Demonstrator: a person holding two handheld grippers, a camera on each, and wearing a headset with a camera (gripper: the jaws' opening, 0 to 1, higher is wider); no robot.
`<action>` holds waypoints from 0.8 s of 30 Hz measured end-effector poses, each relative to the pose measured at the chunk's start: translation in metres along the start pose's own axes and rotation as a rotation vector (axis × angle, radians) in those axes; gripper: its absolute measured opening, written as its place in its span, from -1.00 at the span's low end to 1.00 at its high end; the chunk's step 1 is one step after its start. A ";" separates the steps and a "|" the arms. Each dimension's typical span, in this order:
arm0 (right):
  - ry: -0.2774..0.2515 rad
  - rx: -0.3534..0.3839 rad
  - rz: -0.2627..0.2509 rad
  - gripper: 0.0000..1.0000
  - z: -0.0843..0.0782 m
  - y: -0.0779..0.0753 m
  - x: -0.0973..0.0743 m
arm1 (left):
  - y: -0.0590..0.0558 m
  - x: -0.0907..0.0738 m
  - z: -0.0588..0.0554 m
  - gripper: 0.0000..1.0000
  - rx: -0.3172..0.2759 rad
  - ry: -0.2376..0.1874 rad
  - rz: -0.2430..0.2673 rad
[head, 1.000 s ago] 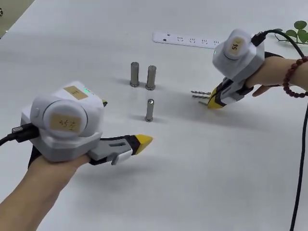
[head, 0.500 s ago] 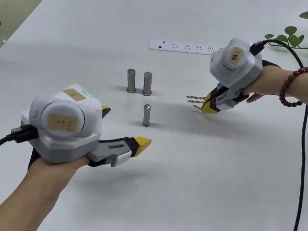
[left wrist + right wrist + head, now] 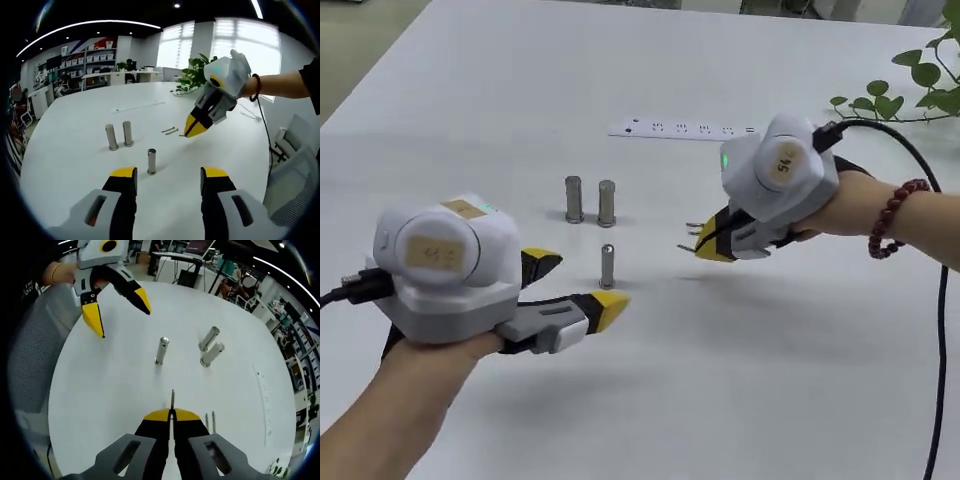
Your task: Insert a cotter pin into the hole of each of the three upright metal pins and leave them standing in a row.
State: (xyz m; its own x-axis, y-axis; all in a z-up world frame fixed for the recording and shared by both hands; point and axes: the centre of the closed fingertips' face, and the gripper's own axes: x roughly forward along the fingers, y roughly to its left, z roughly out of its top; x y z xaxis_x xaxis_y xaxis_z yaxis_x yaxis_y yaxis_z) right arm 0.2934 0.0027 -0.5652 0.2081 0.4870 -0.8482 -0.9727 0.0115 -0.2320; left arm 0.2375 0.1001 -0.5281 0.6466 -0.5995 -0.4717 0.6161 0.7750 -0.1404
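Fingers (image 3: 122, 182) of our left gripper (image 3: 588, 281) stand spread wide with nothing between them, over the near left of the desk (image 3: 770, 380). Our right gripper (image 3: 708, 252) has its fingers pressed together on a cotter pin (image 3: 172, 400), whose shank pokes out past the tips. We see the white desk running broad and open toward us and to the right, its far edge well beyond a power strip (image 3: 682, 129). Three metal pins (image 3: 607, 203) stand upright between the grippers: two just beside each other, the third (image 3: 608, 267) alone and nearer us. Two loose cotter pins (image 3: 170, 130) lie flat near the right tips.
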 end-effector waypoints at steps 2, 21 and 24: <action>-0.021 -0.022 -0.012 -1.00 0.003 -0.002 0.003 | -0.003 0.002 0.003 -0.07 -0.001 0.002 -0.016; -0.124 -0.212 -0.063 -1.00 0.060 0.033 -0.019 | -0.023 0.010 0.018 -0.52 -0.078 -0.006 -0.119; -0.132 -0.251 -0.093 -1.00 0.066 0.033 -0.023 | -0.025 0.009 0.022 -0.59 -0.098 -0.019 -0.133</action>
State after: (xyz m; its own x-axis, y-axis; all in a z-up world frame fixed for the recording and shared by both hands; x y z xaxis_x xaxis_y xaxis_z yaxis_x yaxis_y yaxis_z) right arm 0.2496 0.0497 -0.5218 0.2639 0.6037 -0.7523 -0.8907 -0.1468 -0.4303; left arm 0.2382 0.0707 -0.5099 0.5709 -0.7013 -0.4269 0.6510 0.7035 -0.2851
